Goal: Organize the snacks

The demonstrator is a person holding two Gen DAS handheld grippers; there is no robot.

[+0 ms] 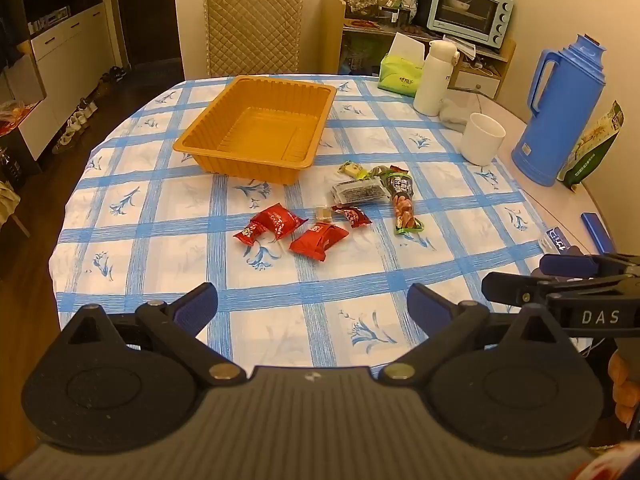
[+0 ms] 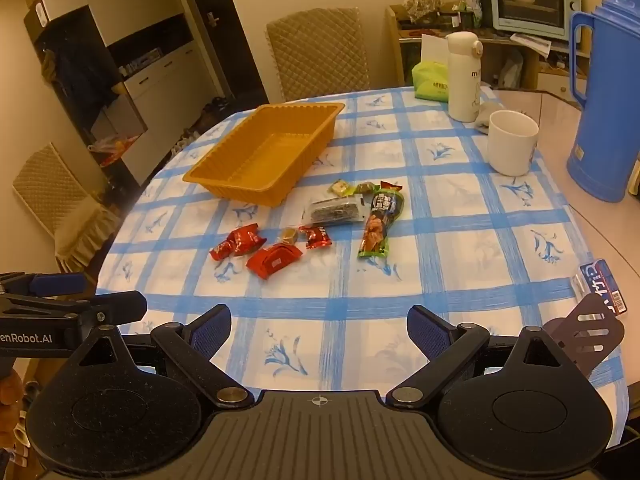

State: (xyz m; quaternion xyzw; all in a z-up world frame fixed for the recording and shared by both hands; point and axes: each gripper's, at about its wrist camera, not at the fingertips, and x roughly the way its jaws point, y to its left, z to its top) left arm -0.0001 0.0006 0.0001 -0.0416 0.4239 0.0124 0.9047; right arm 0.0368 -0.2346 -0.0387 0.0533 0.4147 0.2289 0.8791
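Both grippers are held above the near edge of a table covered with a blue-checked cloth, tilted down toward it. The left gripper is spread wide, with nothing between its blue pads. The right gripper is likewise released, its jaws wide apart and empty. In the left wrist view the right gripper is seen side-on at the right edge; in the right wrist view the left one is seen at the left edge.

An orange tray is set on the far left part of the cloth, and nothing is seen inside it. The snacks are scattered on the cloth in front of and to the right of the tray, apart from it. Three red packets lie nearest, with a small tan sweet among them and a smaller red sweet just beside. Further back, a clear packet with dark contents is touched by a long green-edged packet, with small yellow-green sweets just behind.

To the right are placed a white mug, a white bottle, a green tissue pack and a blue flask.
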